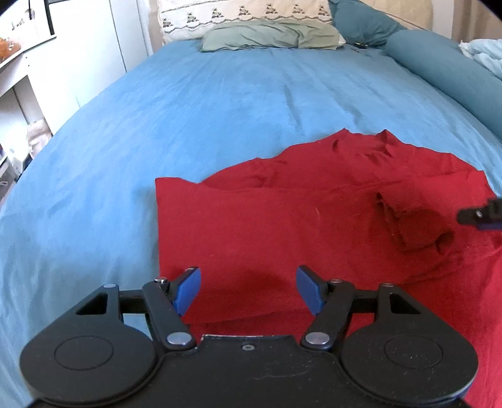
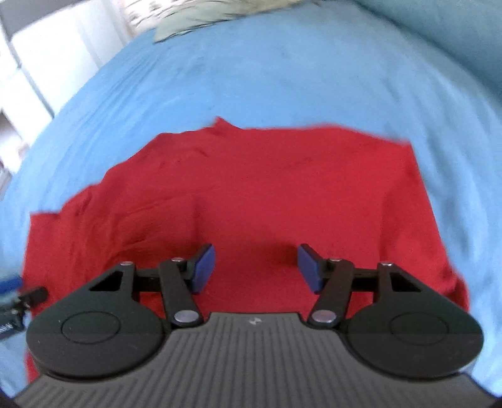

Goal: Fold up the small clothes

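Note:
A red long-sleeved top (image 1: 266, 219) lies on the blue bed, its left side folded in to a straight edge. A sleeve cuff (image 1: 404, 219) lies across its right part. My left gripper (image 1: 248, 290) is open and empty just above the garment's near left part. The tip of the right gripper (image 1: 480, 215) shows at the right edge. In the right wrist view the red top (image 2: 266, 188) fills the middle, and my right gripper (image 2: 257, 266) is open and empty over its near edge. The left gripper's tip (image 2: 18, 298) shows at the far left.
The blue bedsheet (image 1: 204, 110) spreads around the garment. A green pillow (image 1: 269, 36) and a patterned white pillow (image 1: 244, 14) lie at the head. A teal bolster (image 1: 439, 66) runs along the right. White furniture (image 1: 37, 69) stands left of the bed.

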The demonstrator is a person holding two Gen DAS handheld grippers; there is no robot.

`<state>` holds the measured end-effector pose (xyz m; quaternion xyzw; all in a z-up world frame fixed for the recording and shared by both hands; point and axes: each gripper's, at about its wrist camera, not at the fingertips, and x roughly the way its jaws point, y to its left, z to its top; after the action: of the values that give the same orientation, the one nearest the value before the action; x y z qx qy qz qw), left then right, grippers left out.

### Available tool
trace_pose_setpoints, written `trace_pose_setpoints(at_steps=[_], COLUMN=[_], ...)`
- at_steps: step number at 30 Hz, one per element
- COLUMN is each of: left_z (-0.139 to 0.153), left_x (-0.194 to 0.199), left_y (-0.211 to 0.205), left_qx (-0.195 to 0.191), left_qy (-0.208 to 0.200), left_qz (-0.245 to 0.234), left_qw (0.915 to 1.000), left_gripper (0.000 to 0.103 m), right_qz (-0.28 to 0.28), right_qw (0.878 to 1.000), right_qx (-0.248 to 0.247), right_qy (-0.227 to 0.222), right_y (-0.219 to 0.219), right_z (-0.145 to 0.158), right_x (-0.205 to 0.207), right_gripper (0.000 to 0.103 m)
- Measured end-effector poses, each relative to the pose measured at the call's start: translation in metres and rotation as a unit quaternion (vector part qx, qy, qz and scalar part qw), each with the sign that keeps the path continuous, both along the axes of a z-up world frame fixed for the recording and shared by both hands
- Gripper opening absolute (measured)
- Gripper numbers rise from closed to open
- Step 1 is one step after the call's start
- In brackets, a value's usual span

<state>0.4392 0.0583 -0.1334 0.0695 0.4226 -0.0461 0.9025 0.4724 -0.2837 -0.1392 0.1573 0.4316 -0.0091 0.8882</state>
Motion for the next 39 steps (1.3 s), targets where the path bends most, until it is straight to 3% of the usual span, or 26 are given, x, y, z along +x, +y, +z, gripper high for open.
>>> trace_pose_setpoints(at_steps=[4, 9, 13, 15, 17, 19, 21, 24, 28, 31, 34, 39], left_z=[-0.002, -0.002, -0.003, -0.003, -0.003, -0.003, -0.003, -0.004, -0.006, -0.006, -0.006, -0.007], left_x=[0.003, 0.004, 0.004, 0.005, 0.005, 0.004, 0.004, 0.004, 0.003, 0.001, 0.000, -0.002], left_y=[0.003, 0.002, 0.002, 0.002, 0.002, 0.003, 0.003, 0.005, 0.007, 0.009, 0.013, 0.017], left_qx=[0.002, 0.003, 0.003, 0.004, 0.004, 0.003, 0.004, 0.002, 0.003, 0.005, 0.003, 0.003], left_qy=[0.002, 0.002, 0.003, 0.003, 0.002, 0.002, 0.002, 0.003, 0.004, 0.004, 0.007, 0.008], left_qz=[0.000, 0.001, 0.007, 0.008, 0.010, 0.010, 0.011, 0.015, 0.020, 0.025, 0.036, 0.045], left_qw=[1.0000, 1.0000, 1.0000, 1.0000, 0.9999, 0.9999, 0.9999, 0.9999, 0.9998, 0.9997, 0.9993, 0.9990], left_gripper=[0.072, 0.072, 0.072, 0.072, 0.072, 0.072, 0.072, 0.072, 0.072, 0.072, 0.072, 0.072], right_qz=[0.026, 0.130, 0.184, 0.181, 0.136, 0.076, 0.021, -0.011, 0.022, 0.030, -0.001, -0.094], right_qw=[0.999, 0.985, 0.971, 0.967, 0.974, 0.983, 0.993, 0.998, 0.999, 0.999, 0.998, 0.993], right_qx=[-0.021, -0.103, -0.153, -0.174, -0.178, -0.163, -0.109, -0.060, -0.023, 0.008, 0.043, 0.058], right_qy=[-0.019, -0.053, -0.026, -0.034, -0.036, -0.033, -0.026, -0.025, -0.027, -0.037, -0.042, -0.029], right_y=[0.008, 0.059, 0.093, 0.099, 0.090, 0.067, 0.036, 0.007, 0.000, 0.001, 0.002, -0.003], right_z=[0.002, 0.010, -0.005, -0.008, -0.004, 0.000, 0.002, -0.001, -0.005, -0.004, -0.002, -0.007], right_x=[-0.016, -0.016, 0.001, 0.008, 0.013, 0.013, 0.009, 0.000, -0.010, -0.018, -0.016, -0.006], right_gripper=[0.075, 0.076, 0.076, 0.076, 0.076, 0.076, 0.076, 0.077, 0.079, 0.087, 0.090, 0.087])
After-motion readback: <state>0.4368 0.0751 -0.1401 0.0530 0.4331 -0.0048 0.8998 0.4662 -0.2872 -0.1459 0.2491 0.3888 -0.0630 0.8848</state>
